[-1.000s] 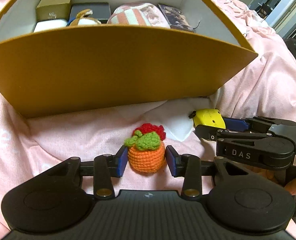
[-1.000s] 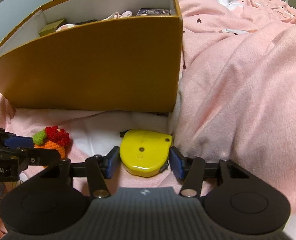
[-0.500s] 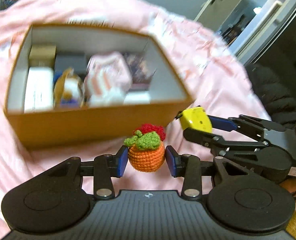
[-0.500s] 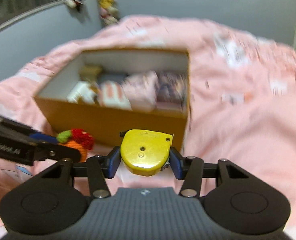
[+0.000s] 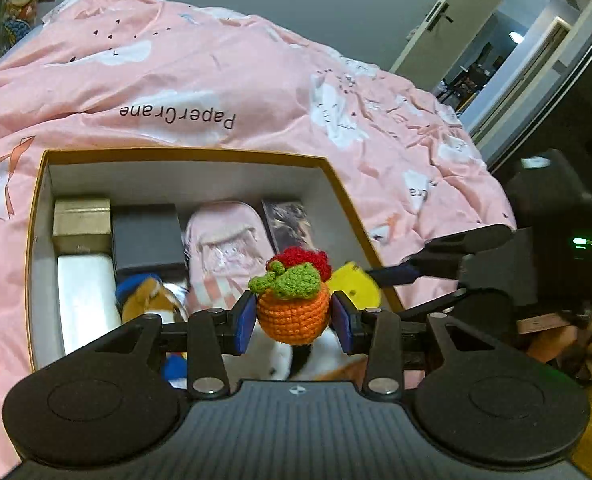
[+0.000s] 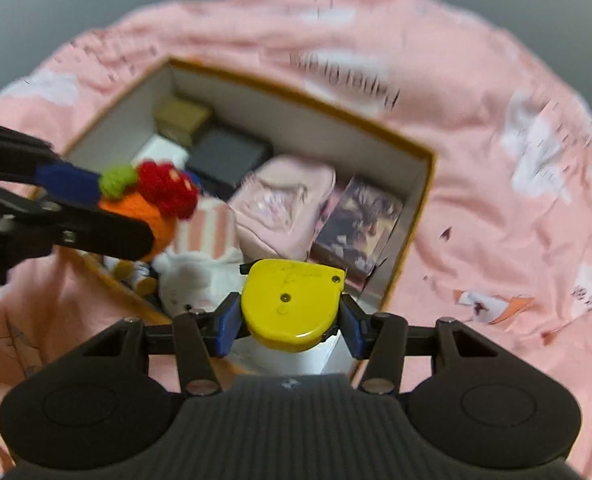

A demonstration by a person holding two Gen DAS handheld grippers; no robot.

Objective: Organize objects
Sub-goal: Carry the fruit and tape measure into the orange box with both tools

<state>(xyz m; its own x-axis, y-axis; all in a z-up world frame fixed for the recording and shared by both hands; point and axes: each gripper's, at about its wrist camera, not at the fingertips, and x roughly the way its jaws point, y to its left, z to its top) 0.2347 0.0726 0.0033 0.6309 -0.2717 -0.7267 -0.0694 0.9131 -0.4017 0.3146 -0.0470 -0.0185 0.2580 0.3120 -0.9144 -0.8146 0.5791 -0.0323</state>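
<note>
Both grippers hang above the open box (image 5: 360, 216), each with a load. The left gripper (image 5: 293, 320) has its jaws clamped on the crocheted orange fruit (image 5: 292, 312), one blue pad on each flank. The fruit sits upright, green leaf and red tuft on top, leaf tip pointing left. It hovers over the near right part of the box, above a plush toy (image 5: 151, 304).

The right gripper (image 6: 291, 320) has its jaws clamped on the yellow tape measure (image 6: 291, 304). The case lies flat, broad face up, long axis running left to right between the pads, straight edge on the far side. It hangs over the near right corner of the box.

A second ago both things lay on the pink duvet (image 5: 215, 80) in front of the box wall; half a second ago they were lifted level with the rim. Now they are above the contents, and the gold box (image 5: 81, 220), the dark box (image 5: 145, 236), the pink pouch (image 5: 223, 240) and the picture pack (image 5: 287, 220) lie unmoved.

Print on the duvet reads "PaperCrane", upside down from the left wrist. The right wrist view is blurred, so its lettering is unreadable.
</note>
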